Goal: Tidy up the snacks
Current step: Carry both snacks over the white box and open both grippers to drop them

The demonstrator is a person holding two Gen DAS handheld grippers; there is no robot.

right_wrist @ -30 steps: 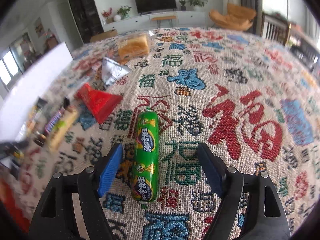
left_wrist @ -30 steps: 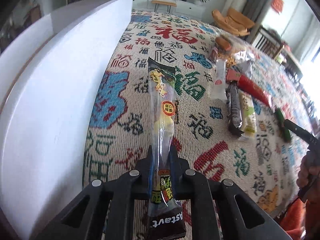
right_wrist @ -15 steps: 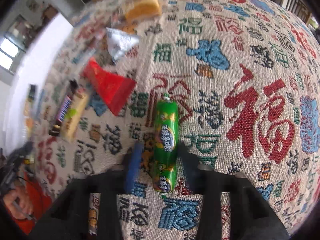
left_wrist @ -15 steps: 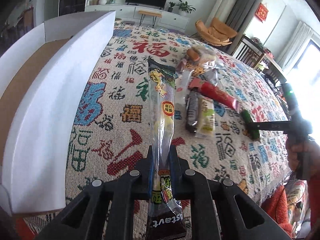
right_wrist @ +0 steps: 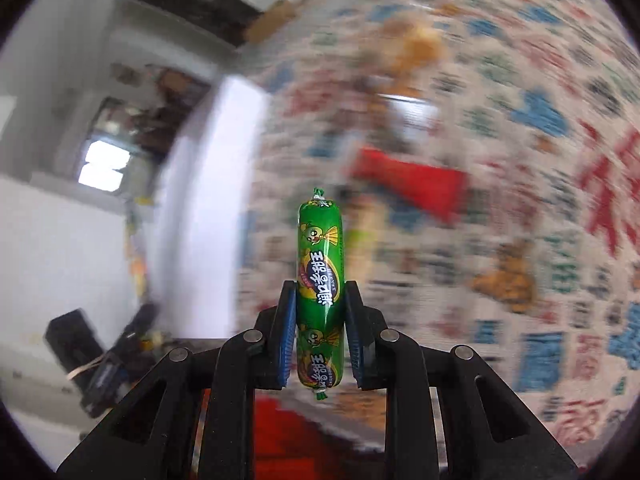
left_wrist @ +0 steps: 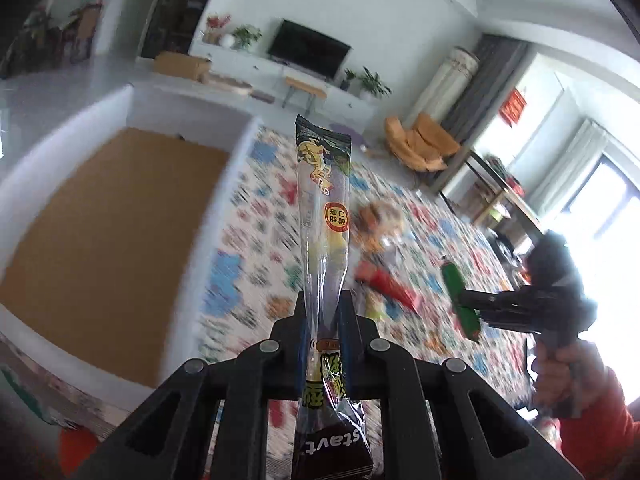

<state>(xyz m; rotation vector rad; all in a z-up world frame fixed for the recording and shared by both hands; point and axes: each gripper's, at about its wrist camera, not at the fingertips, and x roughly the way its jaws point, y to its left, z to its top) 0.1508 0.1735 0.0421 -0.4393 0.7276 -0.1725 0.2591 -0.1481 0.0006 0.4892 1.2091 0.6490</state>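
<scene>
My left gripper (left_wrist: pixel 324 300) is shut on a long clear snack packet (left_wrist: pixel 325 216) with a dark top, held up in the air beside the white box (left_wrist: pixel 224 184). My right gripper (right_wrist: pixel 320 292) is shut on a green sausage (right_wrist: pixel 320 264) and holds it above the patterned cloth. That sausage and the right gripper also show in the left wrist view (left_wrist: pixel 460 300). The box has a brown cardboard floor (left_wrist: pixel 104 236) and stands left of the cloth.
A red packet (right_wrist: pixel 412 184) and other blurred snacks (left_wrist: pixel 376 228) lie on the patterned cloth (right_wrist: pixel 520 240). The white box wall (right_wrist: pixel 204 200) stands at the cloth's left edge. A chair and a side table stand beyond the cloth.
My right gripper closed on the green sausage and lifted it off the cloth. My left gripper rose with the long packet, and the box floor came into view.
</scene>
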